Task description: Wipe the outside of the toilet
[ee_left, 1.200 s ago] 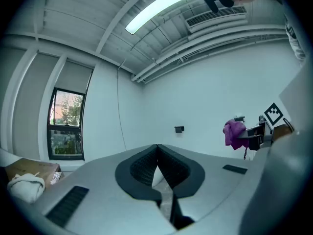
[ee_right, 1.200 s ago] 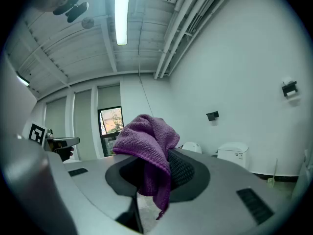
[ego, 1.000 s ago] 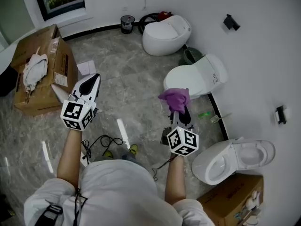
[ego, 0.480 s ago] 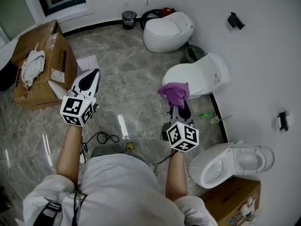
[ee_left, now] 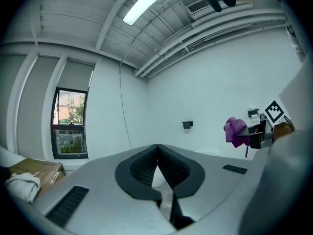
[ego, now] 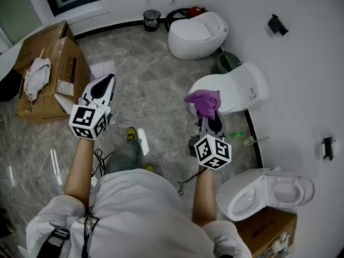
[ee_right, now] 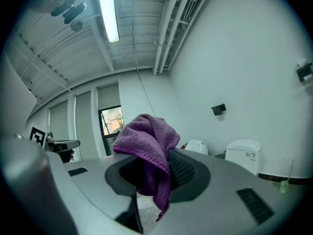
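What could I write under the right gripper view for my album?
Right gripper shut on a purple cloth, with a white toilet waiting by the wall.

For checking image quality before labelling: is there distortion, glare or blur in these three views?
Head view: sharp, wide-angle bending at the edges, white glare streaks on the floor. Left gripper view: strong fisheye, dark corners, the ceiling lamp washed out. Right gripper view: same fisheye and dark corners; the purple cloth is in focus.

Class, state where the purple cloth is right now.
The purple cloth is clamped in the right gripper, right of centre in the head view, by the front of the middle toilet.
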`<action>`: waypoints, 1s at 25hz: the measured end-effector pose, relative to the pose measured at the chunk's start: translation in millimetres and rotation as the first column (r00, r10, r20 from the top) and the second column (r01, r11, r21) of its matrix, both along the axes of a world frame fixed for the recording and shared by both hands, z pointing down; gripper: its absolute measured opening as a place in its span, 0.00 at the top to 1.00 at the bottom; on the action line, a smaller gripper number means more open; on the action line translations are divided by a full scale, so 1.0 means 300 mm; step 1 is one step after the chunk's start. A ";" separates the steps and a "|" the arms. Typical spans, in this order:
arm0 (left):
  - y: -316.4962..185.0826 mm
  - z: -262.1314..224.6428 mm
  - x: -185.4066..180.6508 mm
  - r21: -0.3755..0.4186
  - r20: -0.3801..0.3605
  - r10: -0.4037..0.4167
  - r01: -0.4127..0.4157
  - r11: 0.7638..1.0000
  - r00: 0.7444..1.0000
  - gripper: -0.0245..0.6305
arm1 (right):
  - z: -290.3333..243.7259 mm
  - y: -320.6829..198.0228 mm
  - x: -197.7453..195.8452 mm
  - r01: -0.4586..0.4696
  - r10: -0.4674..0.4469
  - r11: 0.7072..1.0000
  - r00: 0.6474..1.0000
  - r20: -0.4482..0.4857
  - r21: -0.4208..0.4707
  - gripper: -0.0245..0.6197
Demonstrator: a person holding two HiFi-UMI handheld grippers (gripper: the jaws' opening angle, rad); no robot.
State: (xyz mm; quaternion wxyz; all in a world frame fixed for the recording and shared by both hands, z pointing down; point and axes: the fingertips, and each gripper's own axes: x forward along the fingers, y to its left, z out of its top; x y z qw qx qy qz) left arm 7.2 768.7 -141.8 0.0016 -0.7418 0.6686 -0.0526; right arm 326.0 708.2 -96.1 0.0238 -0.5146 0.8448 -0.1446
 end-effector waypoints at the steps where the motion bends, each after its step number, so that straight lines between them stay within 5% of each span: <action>1: -0.031 0.008 -0.014 -0.001 0.001 0.001 -0.001 1.000 1.000 0.94 | 0.003 -0.029 -0.016 0.000 0.000 1.000 1.000 0.002 -0.001 0.78; 9: -0.363 0.103 -0.207 -0.027 -0.048 0.011 -0.012 1.000 0.999 0.94 | 0.010 -0.339 -0.232 -0.002 0.004 0.999 0.998 -0.060 0.035 0.78; 25: -1.182 0.214 -0.762 -0.121 -0.095 0.085 -0.096 0.988 0.992 0.94 | 0.111 -1.080 -0.782 -0.108 0.101 0.991 0.991 -0.085 -0.076 0.77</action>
